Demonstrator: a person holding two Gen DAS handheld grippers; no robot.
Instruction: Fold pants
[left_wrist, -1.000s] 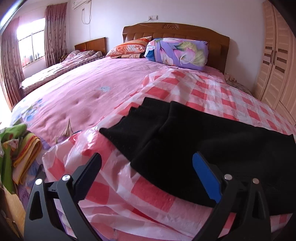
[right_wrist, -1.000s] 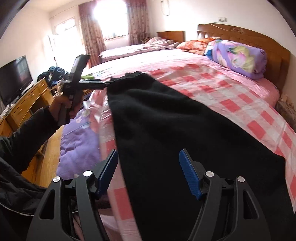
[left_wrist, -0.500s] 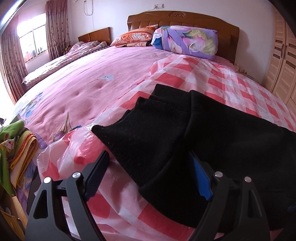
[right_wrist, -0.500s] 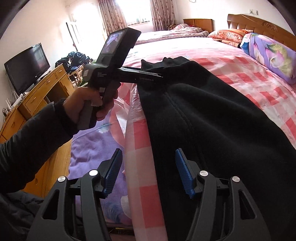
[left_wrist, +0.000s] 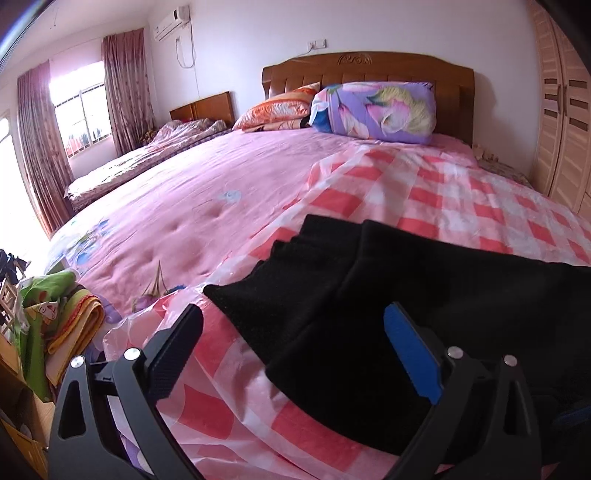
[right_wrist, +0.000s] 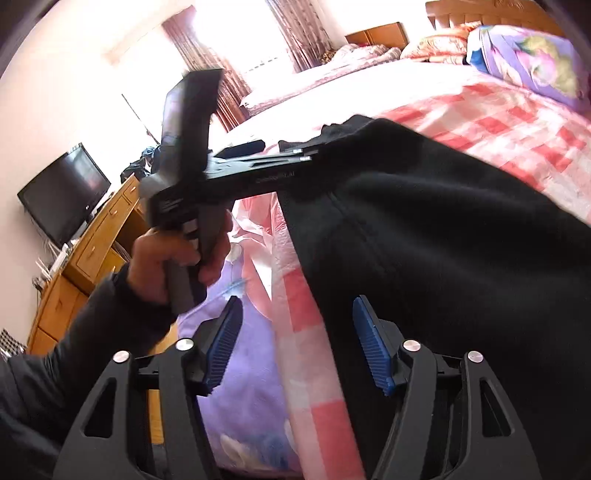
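Black pants (left_wrist: 369, 295) lie flat on a pink checked plastic sheet (left_wrist: 424, 192) spread over the bed. My left gripper (left_wrist: 291, 315) hovers over the pants' near left corner. Its jaws are opening wide, and the cloth lies under and between them, untouched by the pads. In the right wrist view a hand (right_wrist: 166, 254) holds the left gripper (right_wrist: 291, 149) at the pants' far corner. My right gripper (right_wrist: 297, 306) straddles the pants' (right_wrist: 443, 240) left edge near the bed's side. Its jaws are opening, with the hem between the blue pads (right_wrist: 371, 343), not pinched.
Two pillows (left_wrist: 373, 110) lean on the wooden headboard (left_wrist: 369, 68). A second bed (left_wrist: 147, 158) stands by the window, a wardrobe (left_wrist: 561, 122) at the right. Folded colourful cloths (left_wrist: 62, 317) are stacked beside the bed. A TV (right_wrist: 62, 199) sits on a wooden dresser (right_wrist: 96, 243).
My left gripper dipped toward the pants with narrower jaws, then drew back and spread wide. My right gripper swung left to the pants' edge, so the hand with the left gripper looms closer.
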